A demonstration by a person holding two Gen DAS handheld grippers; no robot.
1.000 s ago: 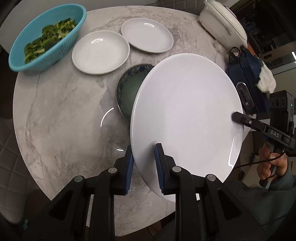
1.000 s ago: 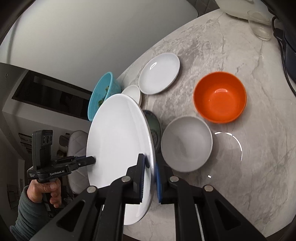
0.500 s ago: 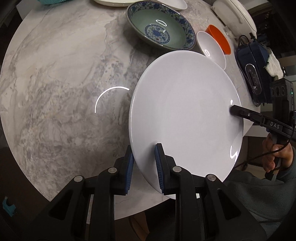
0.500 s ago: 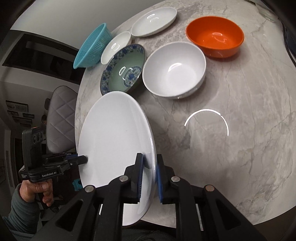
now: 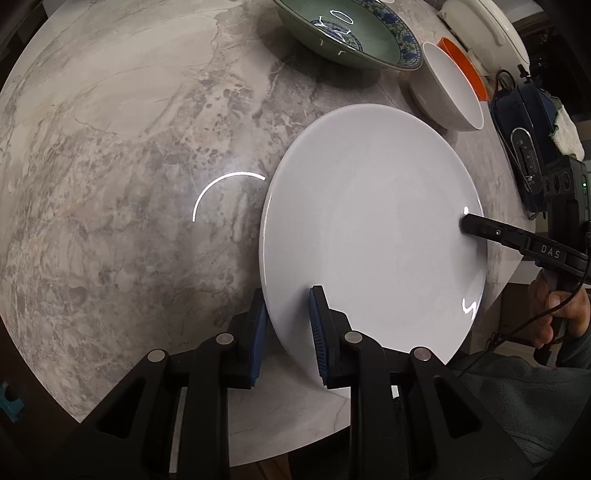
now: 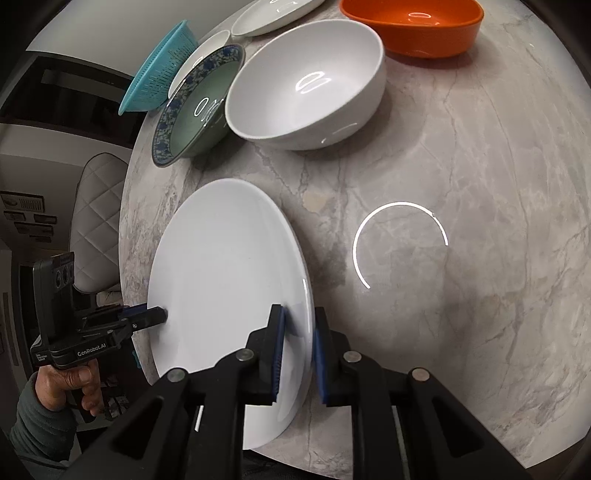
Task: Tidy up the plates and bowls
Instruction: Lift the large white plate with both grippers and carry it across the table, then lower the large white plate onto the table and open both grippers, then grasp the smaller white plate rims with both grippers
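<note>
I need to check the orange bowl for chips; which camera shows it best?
Right wrist view: the orange bowl shows its whole inside and front wall. Left wrist view gives only an orange sliver behind the white bowl.

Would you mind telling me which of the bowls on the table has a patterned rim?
The green bowl with the blue flowered rim, beside the plain white bowl; the orange bowl is plain too.

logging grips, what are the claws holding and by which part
Both hold the large round white plate by its rim: left claw at the near edge, right claw at the opposite edge.
</note>
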